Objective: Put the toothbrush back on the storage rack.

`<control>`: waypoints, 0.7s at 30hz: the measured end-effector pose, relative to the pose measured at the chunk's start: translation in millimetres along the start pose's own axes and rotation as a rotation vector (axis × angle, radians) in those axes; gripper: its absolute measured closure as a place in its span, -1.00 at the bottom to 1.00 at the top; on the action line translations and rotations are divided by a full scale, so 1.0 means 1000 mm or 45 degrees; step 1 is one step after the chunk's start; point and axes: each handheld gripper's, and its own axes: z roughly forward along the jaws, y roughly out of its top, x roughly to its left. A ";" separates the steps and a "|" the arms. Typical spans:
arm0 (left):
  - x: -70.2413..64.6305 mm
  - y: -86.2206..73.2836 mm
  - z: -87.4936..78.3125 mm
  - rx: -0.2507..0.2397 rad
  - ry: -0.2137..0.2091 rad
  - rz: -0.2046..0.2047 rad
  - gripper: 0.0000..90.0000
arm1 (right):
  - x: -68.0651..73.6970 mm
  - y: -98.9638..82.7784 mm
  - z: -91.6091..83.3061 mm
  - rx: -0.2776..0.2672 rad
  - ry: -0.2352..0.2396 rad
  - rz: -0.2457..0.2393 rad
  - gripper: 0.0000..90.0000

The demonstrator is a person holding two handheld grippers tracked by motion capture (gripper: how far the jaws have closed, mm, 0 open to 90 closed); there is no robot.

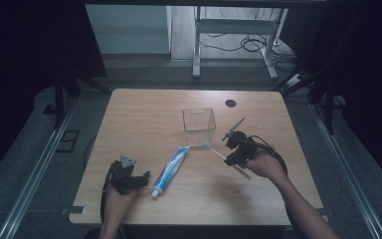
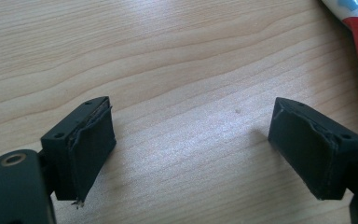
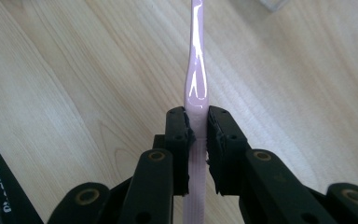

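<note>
Left claw (image 2: pixel 189 149) gapes empty, right claw (image 3: pixel 196 140) clamps the pink toothbrush (image 3: pixel 195 84) — toothpaste tube (image 1: pixel 170 169) lettering unreadable.

Bare wood lay under my open left gripper (image 2: pixel 191 144), toothpaste tube (image 1: pixel 170 171) just beside it blocked my rightward sweep, clear box (image 1: pixel 199 120) stood beyond my toothbrush (image 1: pixel 228 159), table (image 1: pixel 144 109) behind stayed free.

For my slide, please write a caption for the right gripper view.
Right gripper shut on a pink toothbrush handle above the wooden table.

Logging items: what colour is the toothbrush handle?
Pale pink; the toothbrush shows best in the right gripper view.
</note>
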 end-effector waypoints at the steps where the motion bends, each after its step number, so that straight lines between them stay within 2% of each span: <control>1: 0.000 0.000 0.000 0.000 0.000 0.000 -0.68 | -0.001 0.002 -0.004 -0.014 -0.004 -0.002 0.74; 21: 0.001 0.000 0.000 0.003 0.000 0.011 -0.68 | -0.015 0.025 -0.026 -0.155 -0.032 0.036 0.74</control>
